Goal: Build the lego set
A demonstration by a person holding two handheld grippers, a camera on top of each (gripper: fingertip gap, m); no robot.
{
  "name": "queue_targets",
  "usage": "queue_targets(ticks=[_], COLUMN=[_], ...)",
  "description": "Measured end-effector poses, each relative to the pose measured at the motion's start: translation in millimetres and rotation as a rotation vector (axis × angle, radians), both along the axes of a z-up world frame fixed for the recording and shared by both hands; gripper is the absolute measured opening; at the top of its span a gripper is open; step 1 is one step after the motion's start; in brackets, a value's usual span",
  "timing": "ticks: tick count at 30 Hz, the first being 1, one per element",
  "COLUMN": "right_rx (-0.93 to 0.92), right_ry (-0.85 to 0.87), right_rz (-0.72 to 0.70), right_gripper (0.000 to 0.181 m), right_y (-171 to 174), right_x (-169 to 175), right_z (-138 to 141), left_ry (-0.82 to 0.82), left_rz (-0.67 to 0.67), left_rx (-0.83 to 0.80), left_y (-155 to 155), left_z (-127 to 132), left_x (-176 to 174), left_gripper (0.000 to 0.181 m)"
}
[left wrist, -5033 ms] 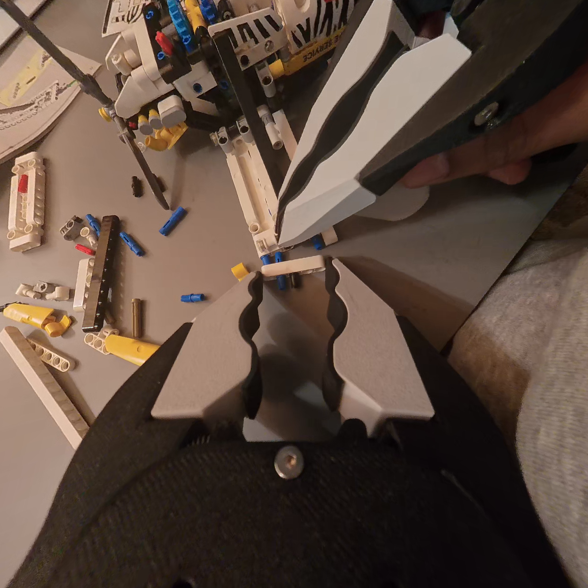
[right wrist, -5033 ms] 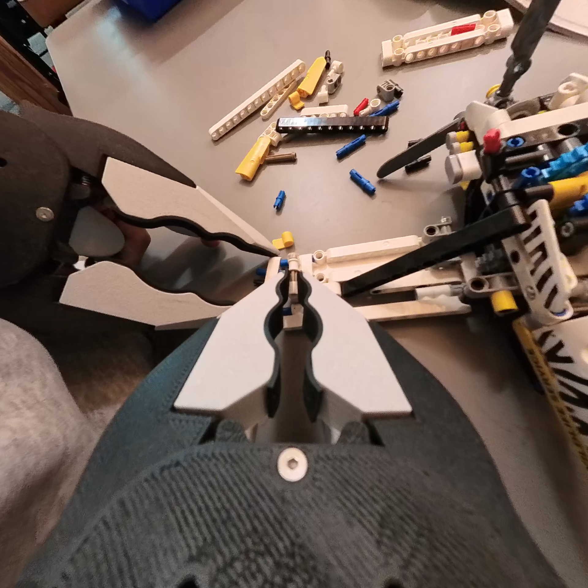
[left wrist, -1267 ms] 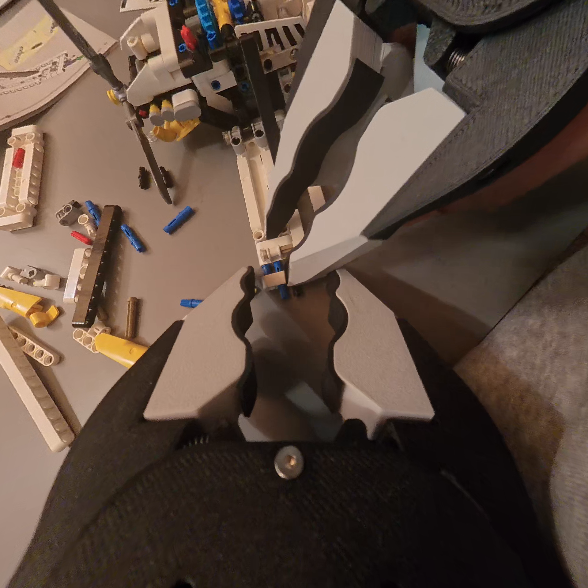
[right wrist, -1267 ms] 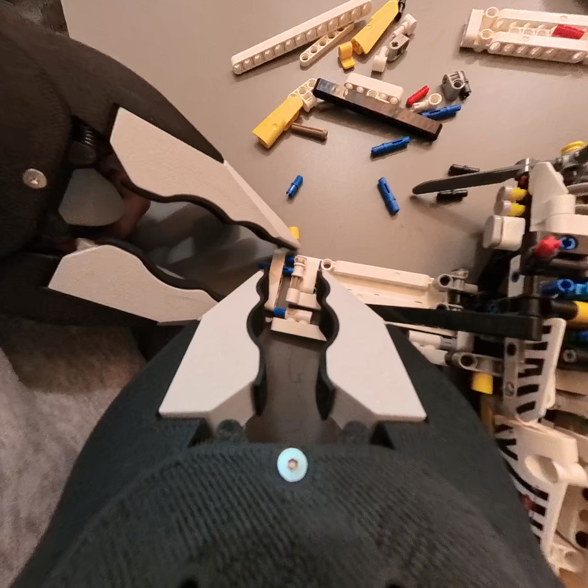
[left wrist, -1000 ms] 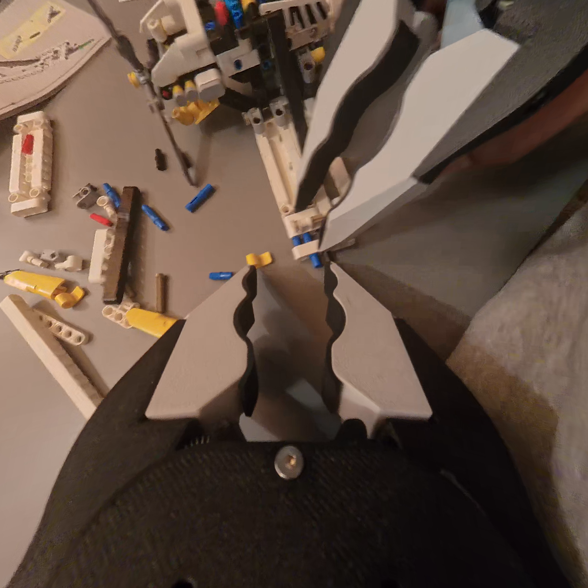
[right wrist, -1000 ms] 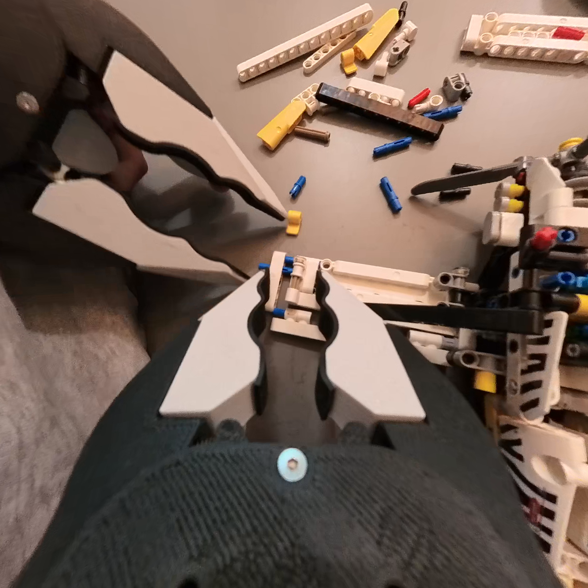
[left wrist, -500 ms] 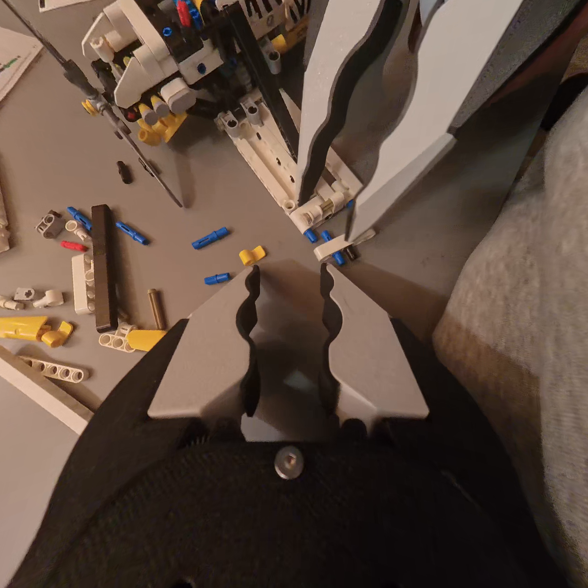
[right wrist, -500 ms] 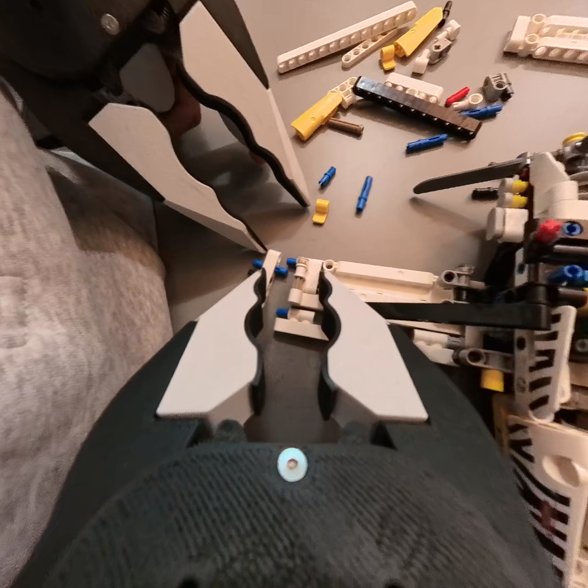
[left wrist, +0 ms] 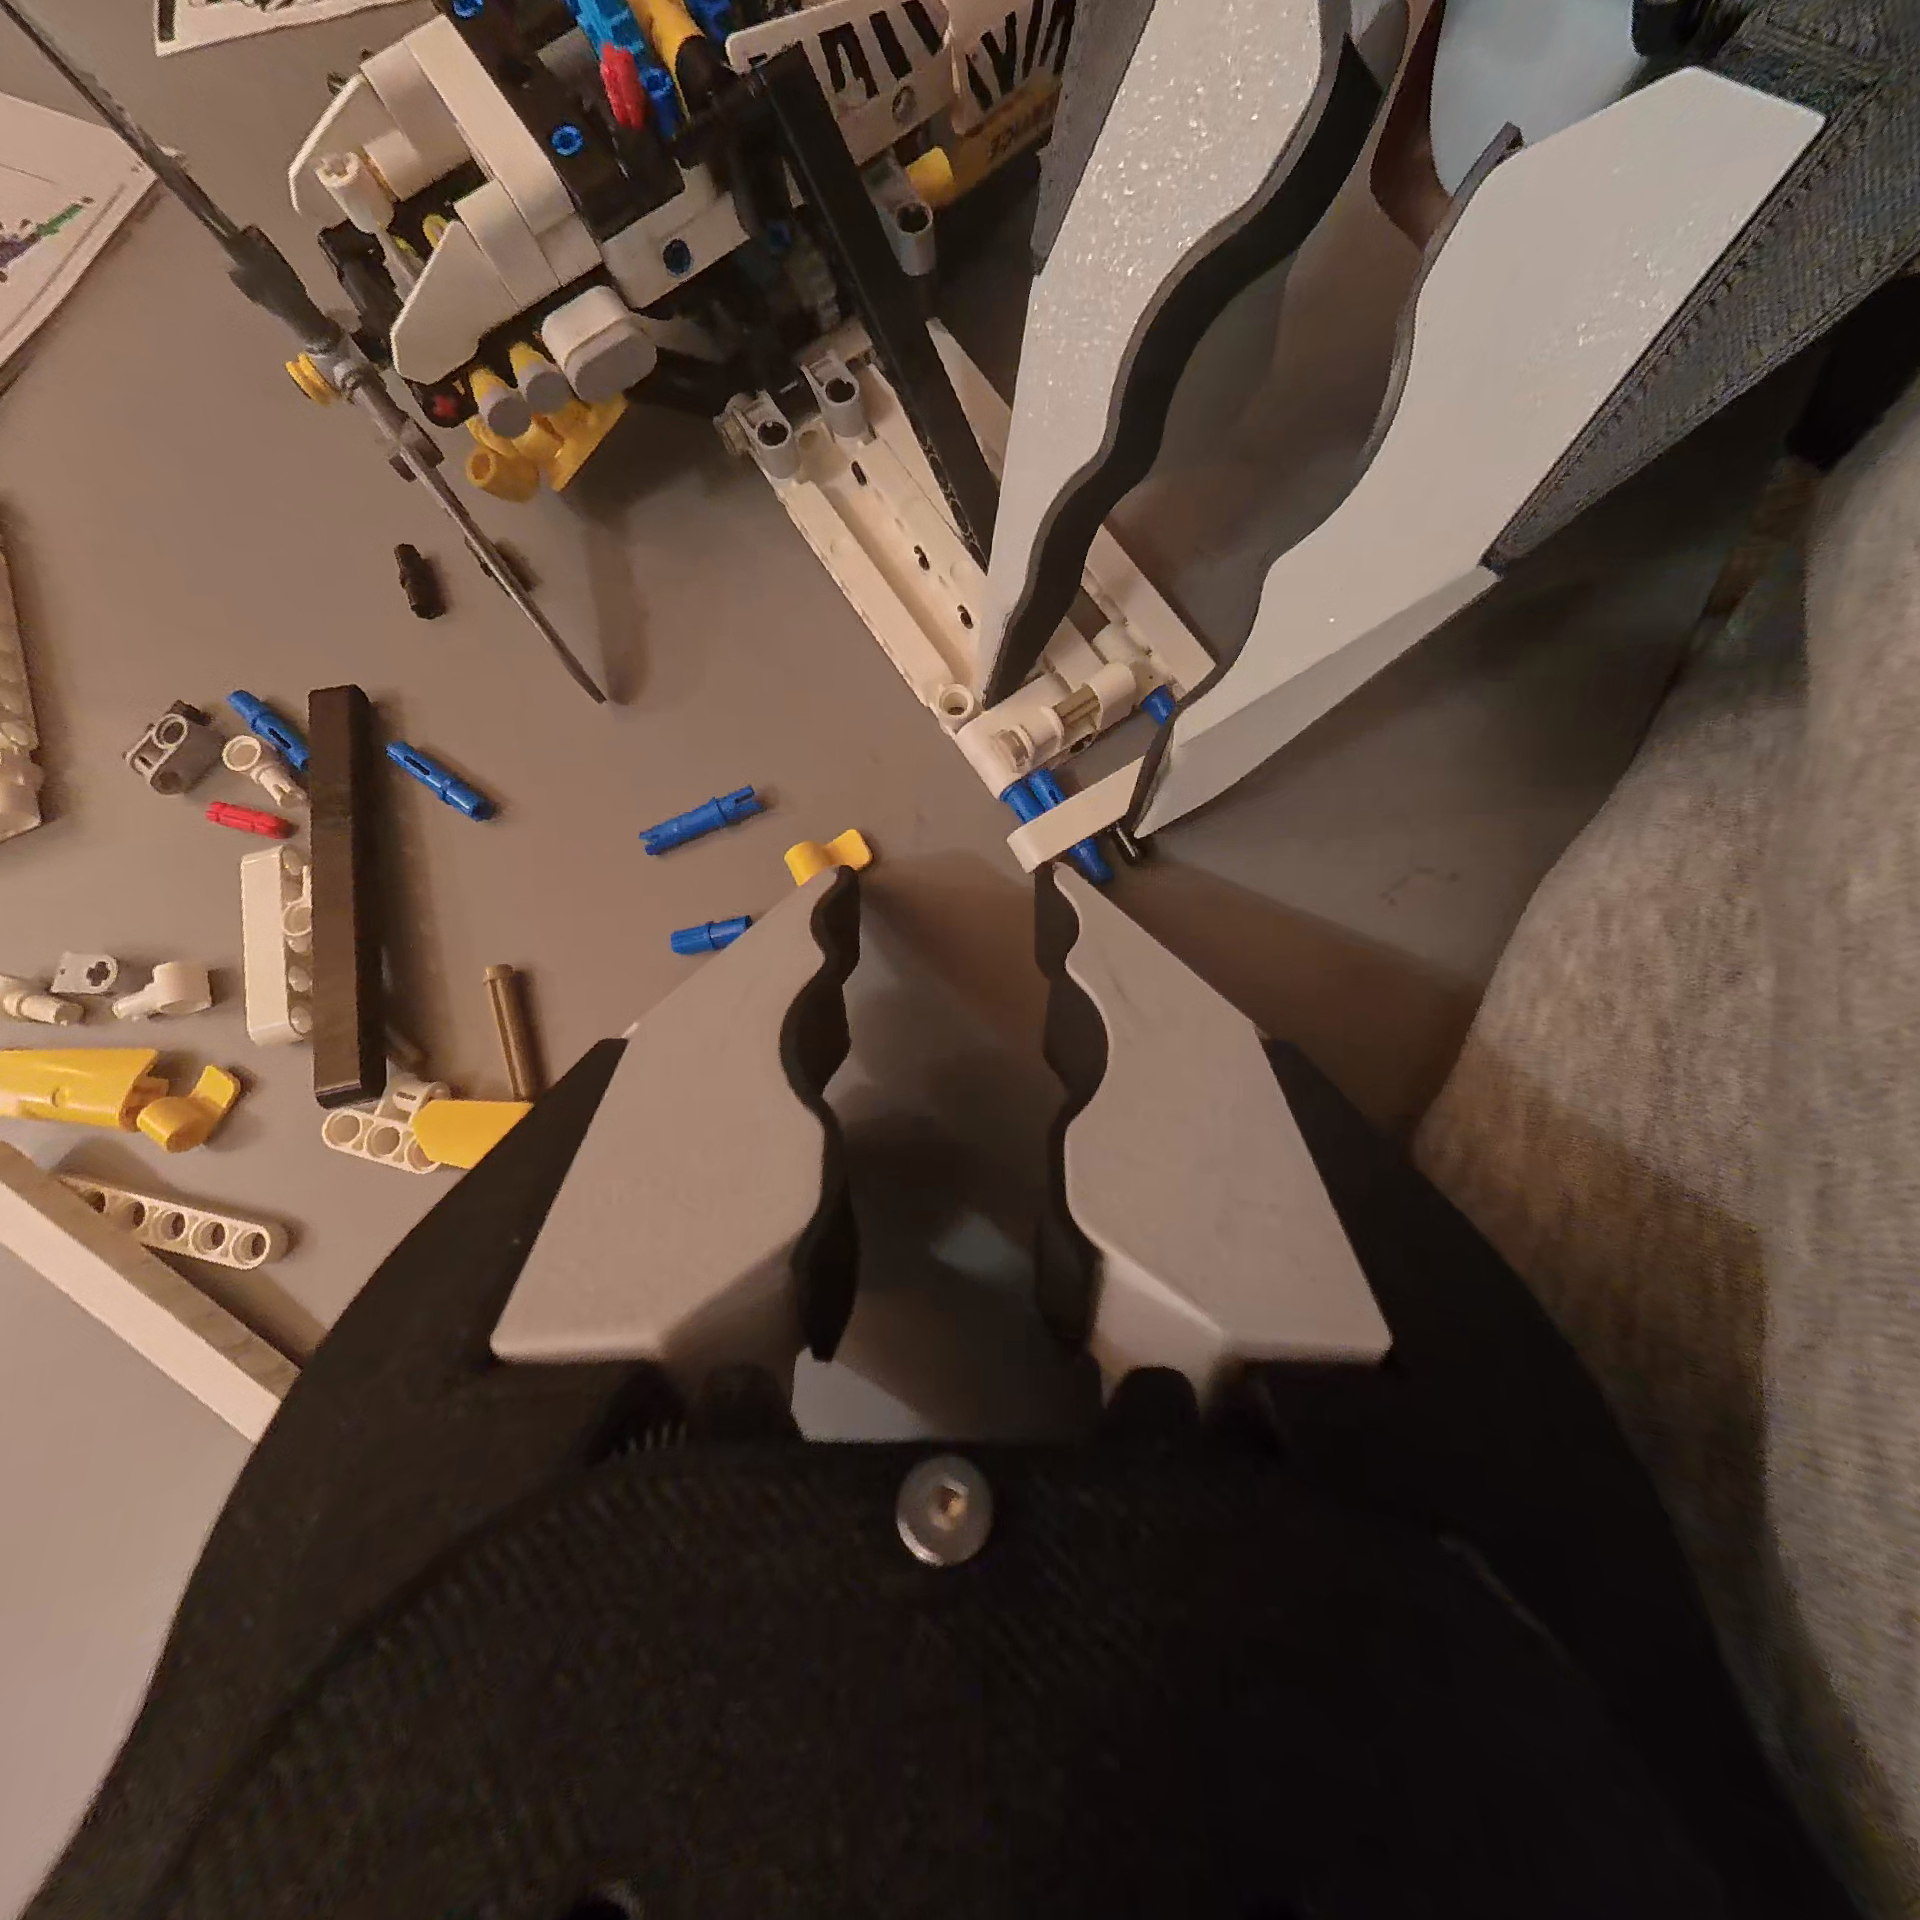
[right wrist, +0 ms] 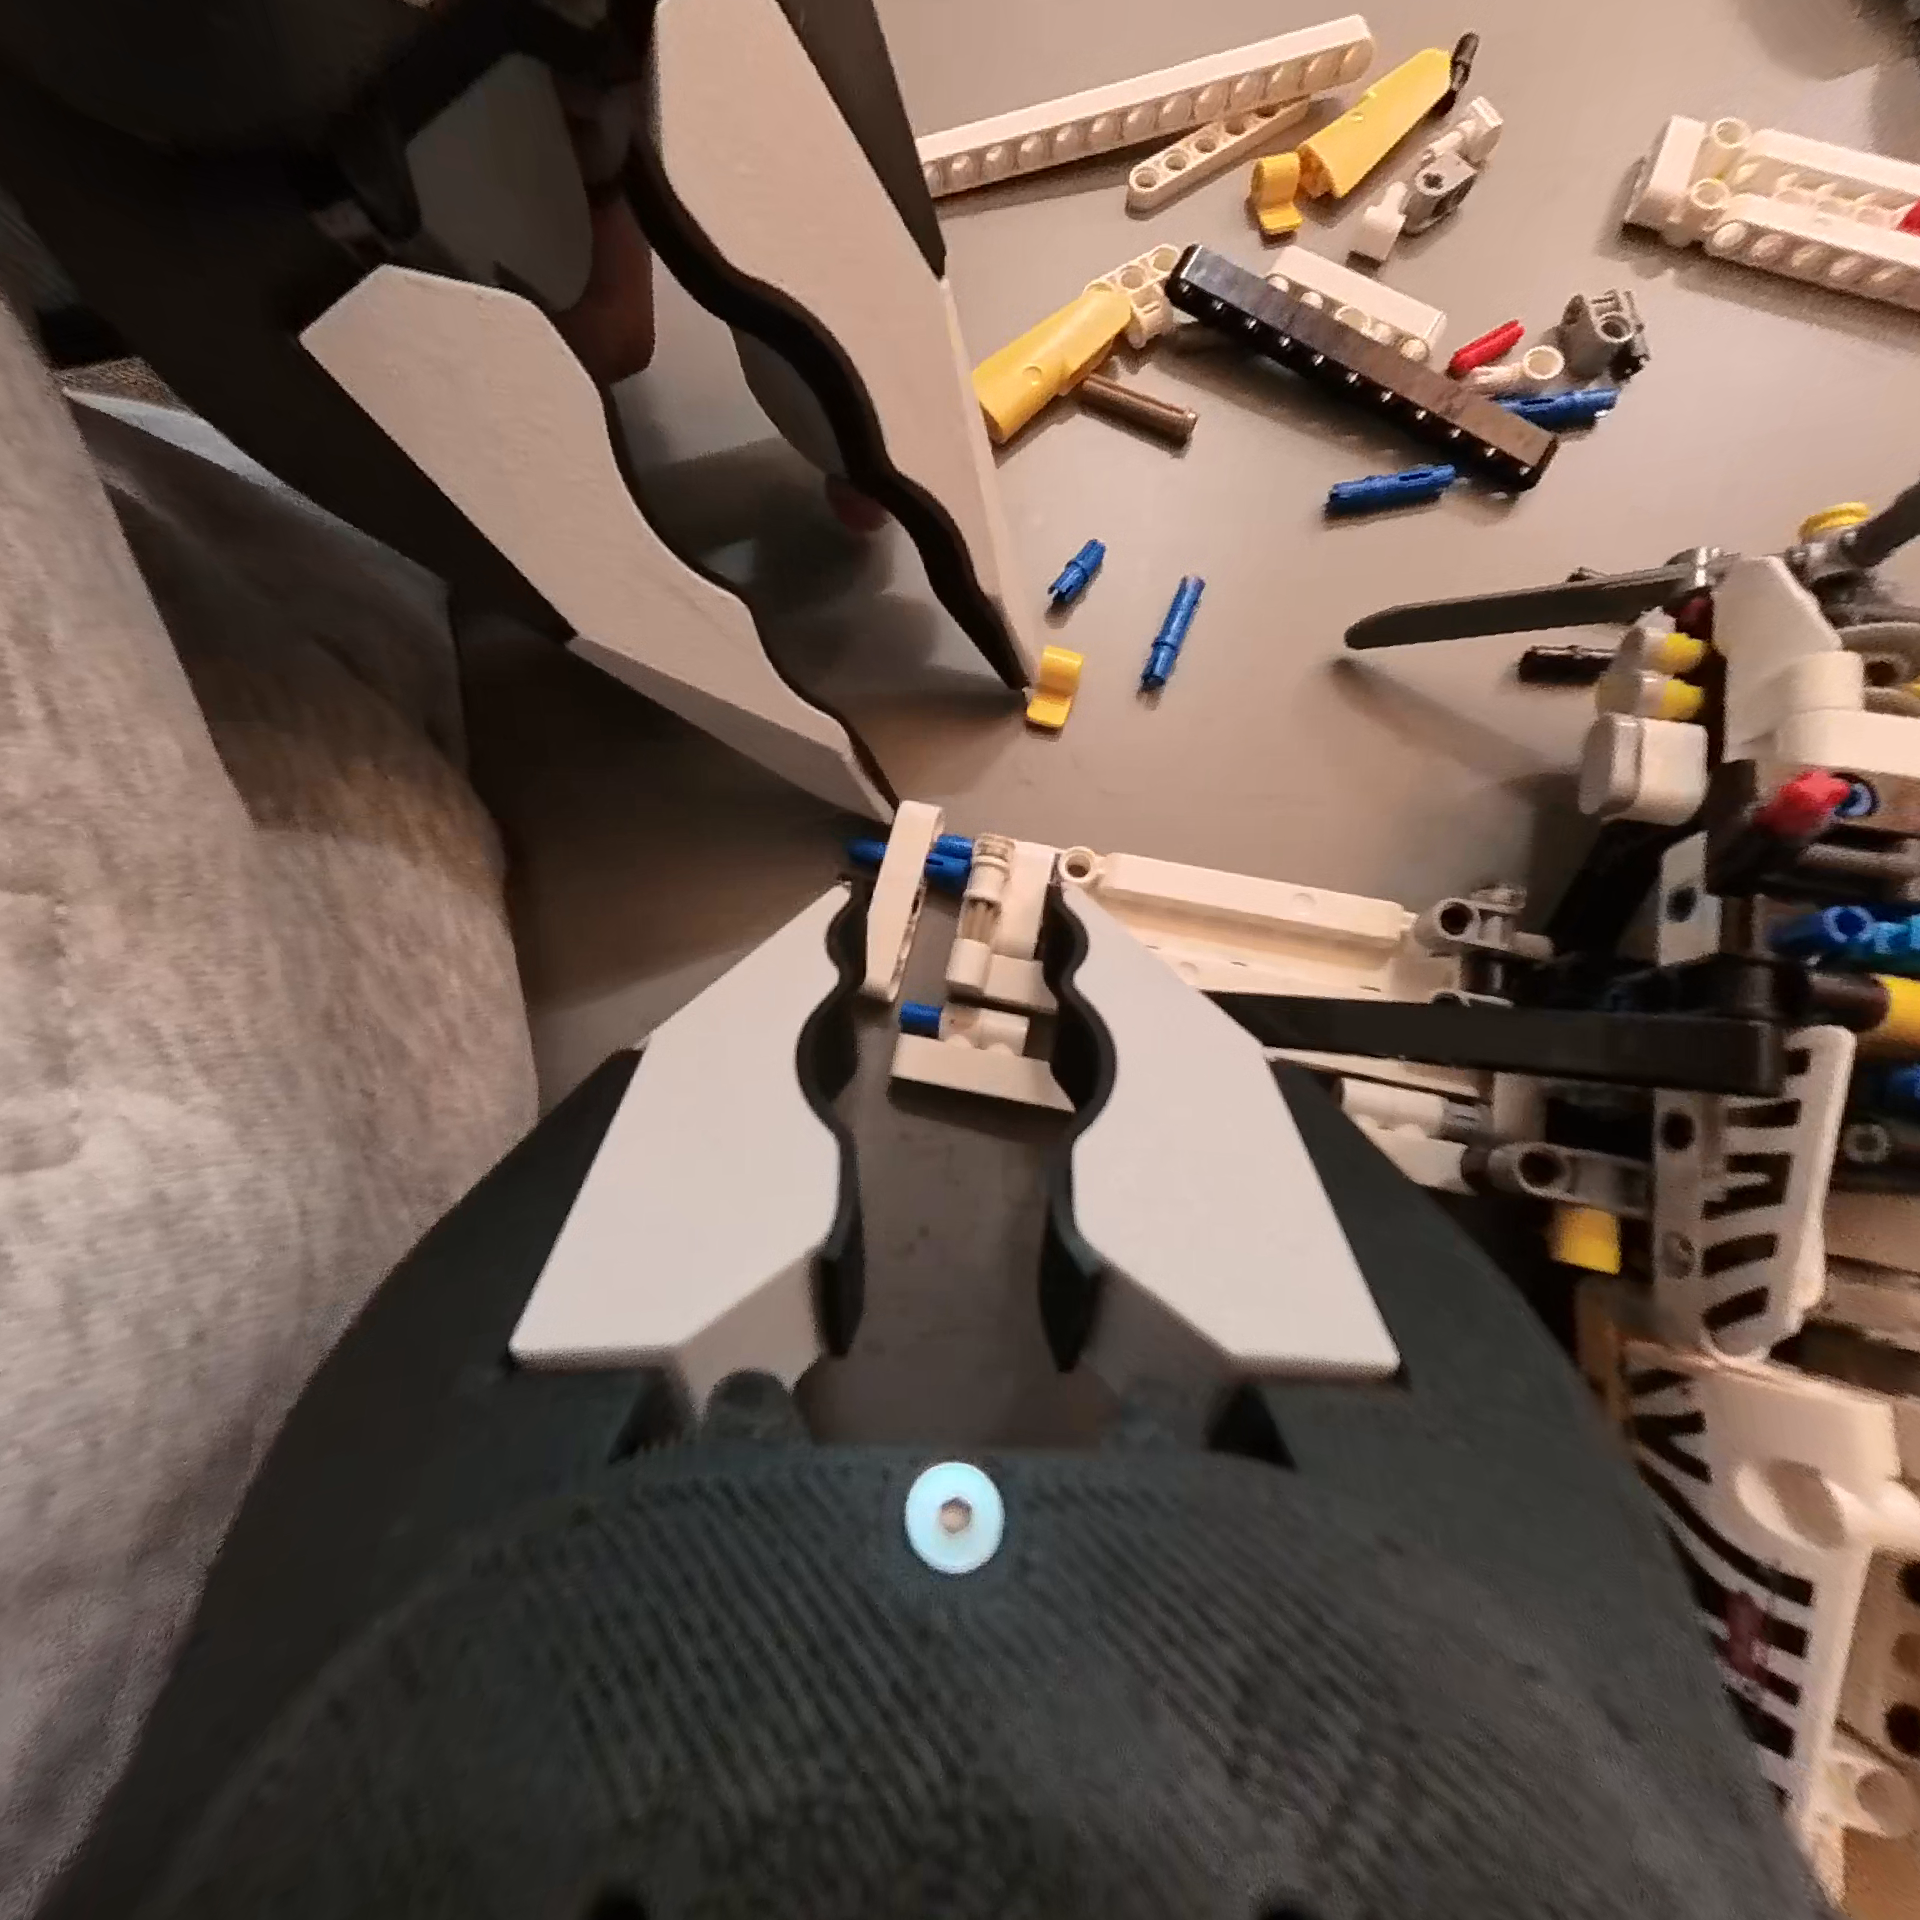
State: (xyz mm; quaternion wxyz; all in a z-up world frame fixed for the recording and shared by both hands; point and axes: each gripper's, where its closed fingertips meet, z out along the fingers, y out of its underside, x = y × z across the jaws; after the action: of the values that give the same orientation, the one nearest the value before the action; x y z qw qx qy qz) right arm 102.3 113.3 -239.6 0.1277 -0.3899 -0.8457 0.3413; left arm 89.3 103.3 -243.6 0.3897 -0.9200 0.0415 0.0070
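A white, black and yellow model with striped panels lies on the grey table; it also shows in the right wrist view. Its white tail boom points toward me. My right gripper is shut around the tail end, its fingers touching both sides. A short white beam sits tilted on blue pins at the tail tip, also in the left wrist view. My left gripper is open and empty, its right fingertip just short of that beam.
Loose parts lie to the left: a black long beam, blue pins, a small yellow piece, yellow panels, white beams. A booklet lies at the far left. Grey clothing borders the table's near edge. The grippers are tip to tip, or close to it.
My right gripper went from a narrow grip on a thin part to a wider hold around the tail end. My left gripper drew back, swung round and is again near the short beam.
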Motion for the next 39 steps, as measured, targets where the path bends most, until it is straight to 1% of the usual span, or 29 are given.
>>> queue_targets(ticks=[10, 22, 32, 39], right_rx=[0.002, 0.0, 0.001, 0.002], right_ry=[0.007, 0.009, 0.014, 0.016], right_rz=[-0.001, 0.004, 0.01, 0.006], right_gripper=[0.034, 0.034, 0.036, 0.036], right_y=[-0.6, -0.6, -1.4, -1.1], right_x=[0.1, -0.3, 0.4, 0.2], right_z=[0.1, 0.2, 0.2, 0.0], left_ry=[-0.016, -0.042, -0.062, -0.065], left_rz=[-0.01, -0.039, -0.096, -0.094], left_rx=[0.01, 0.013, 0.01, 0.01], left_y=[0.2, 2.8, 4.4, 5.2], left_z=[2.2, 3.0, 2.8, 2.5], left_x=[2.7, 9.3, 19.7, 19.0], left_gripper=[0.031, 0.023, 0.003, 0.002])
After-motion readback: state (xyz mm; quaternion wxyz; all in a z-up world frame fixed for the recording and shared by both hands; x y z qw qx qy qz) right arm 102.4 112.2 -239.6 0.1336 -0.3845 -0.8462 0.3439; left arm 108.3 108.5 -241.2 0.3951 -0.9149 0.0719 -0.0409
